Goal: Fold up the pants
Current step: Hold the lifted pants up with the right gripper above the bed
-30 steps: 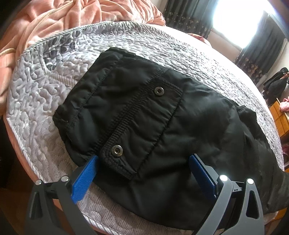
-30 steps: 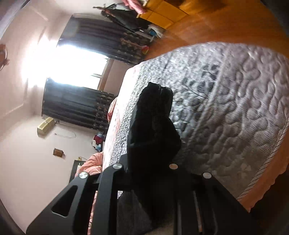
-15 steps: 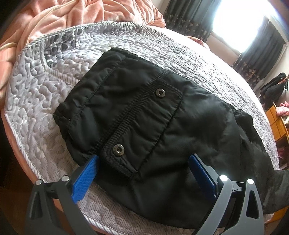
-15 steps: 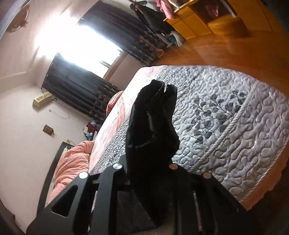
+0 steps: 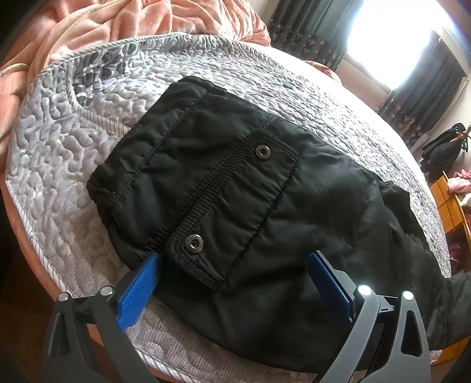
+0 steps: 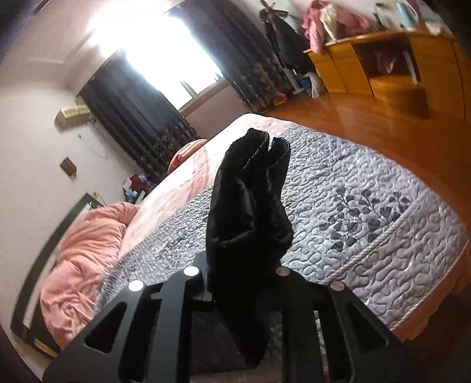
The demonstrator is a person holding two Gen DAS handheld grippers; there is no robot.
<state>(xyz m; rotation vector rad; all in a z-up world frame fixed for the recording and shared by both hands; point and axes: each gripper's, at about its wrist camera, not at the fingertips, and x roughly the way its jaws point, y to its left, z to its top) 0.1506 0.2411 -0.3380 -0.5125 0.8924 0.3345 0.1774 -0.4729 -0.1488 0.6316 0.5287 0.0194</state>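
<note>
Pants are being straddled flat on the bed by the left gripper, jaws released, while the leg end is being gripped upright in the right gripper, the nearer one for the fold.

Standing here, the grey quilted bedspread with the leaf print is covering most of the bed, and a pink fleecy blanket is sitting bunched up at the head end. Daylight is blasting through the window, with dark curtains hanging on both sides. Over by the far wall a yellow wooden cabinet is holding a pile of pink clothes, and the wood floor is shining orange.
</note>
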